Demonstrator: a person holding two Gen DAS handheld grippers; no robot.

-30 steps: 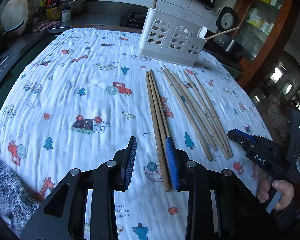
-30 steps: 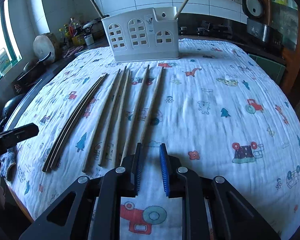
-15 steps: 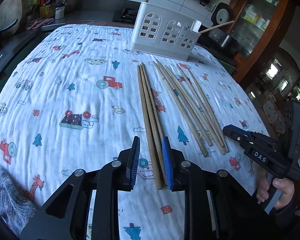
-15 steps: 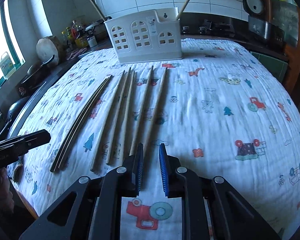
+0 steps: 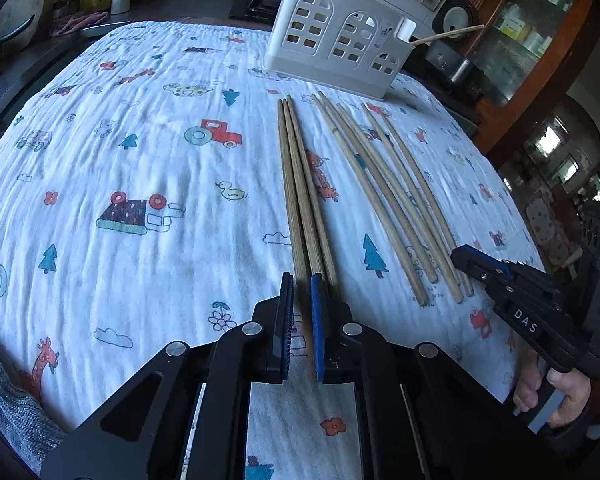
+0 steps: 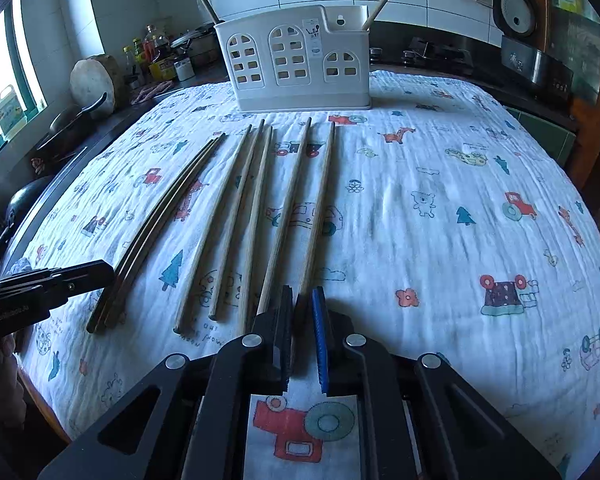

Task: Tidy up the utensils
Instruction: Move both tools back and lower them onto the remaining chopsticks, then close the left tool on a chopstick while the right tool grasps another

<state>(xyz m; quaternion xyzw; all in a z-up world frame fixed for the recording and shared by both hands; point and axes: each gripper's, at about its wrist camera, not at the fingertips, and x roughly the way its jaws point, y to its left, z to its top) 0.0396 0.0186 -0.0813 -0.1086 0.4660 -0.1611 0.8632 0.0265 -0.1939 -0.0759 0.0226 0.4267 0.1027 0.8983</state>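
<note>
Several wooden chopsticks lie side by side on a printed white cloth. A darker bundle of three lies at the left, also in the right wrist view. My left gripper has its jaws narrowed around the near ends of that bundle, a small gap still showing. My right gripper is nearly shut around the near end of the rightmost light chopstick. A white utensil holder stands at the far edge with two sticks in it; it also shows in the left wrist view.
The cloth-covered table drops off near the grippers. A counter with bottles, a pan and a cutting board lies at the left. A rice cooker and cabinet stand at the right.
Both grippers have moved forward to the chopsticks' near ends. The left jaws narrowed from wide open onto the dark bundle; the right jaws stayed narrow and now straddle the rightmost stick.
</note>
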